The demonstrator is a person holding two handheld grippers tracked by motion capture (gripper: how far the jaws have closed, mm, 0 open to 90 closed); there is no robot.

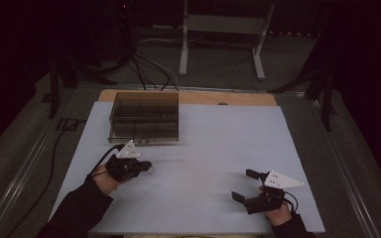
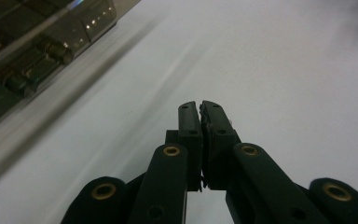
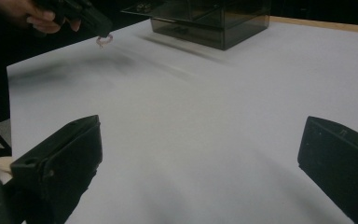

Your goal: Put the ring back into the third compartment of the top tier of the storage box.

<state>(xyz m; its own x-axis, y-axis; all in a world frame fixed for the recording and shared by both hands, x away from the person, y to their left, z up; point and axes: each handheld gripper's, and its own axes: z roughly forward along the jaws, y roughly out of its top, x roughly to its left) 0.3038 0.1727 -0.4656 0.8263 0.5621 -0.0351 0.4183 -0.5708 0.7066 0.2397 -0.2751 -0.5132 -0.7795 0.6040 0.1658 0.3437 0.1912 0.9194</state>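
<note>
Dangling from the tip of the left gripper (image 1: 140,166) is a small pinkish ring-shaped thing (image 3: 103,40), too small and blurred to identify, hanging just above the white sheet (image 1: 208,148) that covers the table (image 1: 193,96). In the left gripper view its fingers (image 2: 189,123) are pressed together with no gap between them. A dark, see-through box (image 1: 145,116) divided into compartments sits on the far left part of the sheet; the left gripper and the person's left hand (image 1: 106,179) are just in front of the box, on the near side. The right gripper (image 1: 243,184) is well apart from the box, toward the near right corner of the sheet, its fingers (image 3: 60,161) spread wide with nothing between them. Beyond the box, past the table's far edge, cables (image 1: 149,69) trail across the floor beside a white metal stand (image 1: 221,29).
</note>
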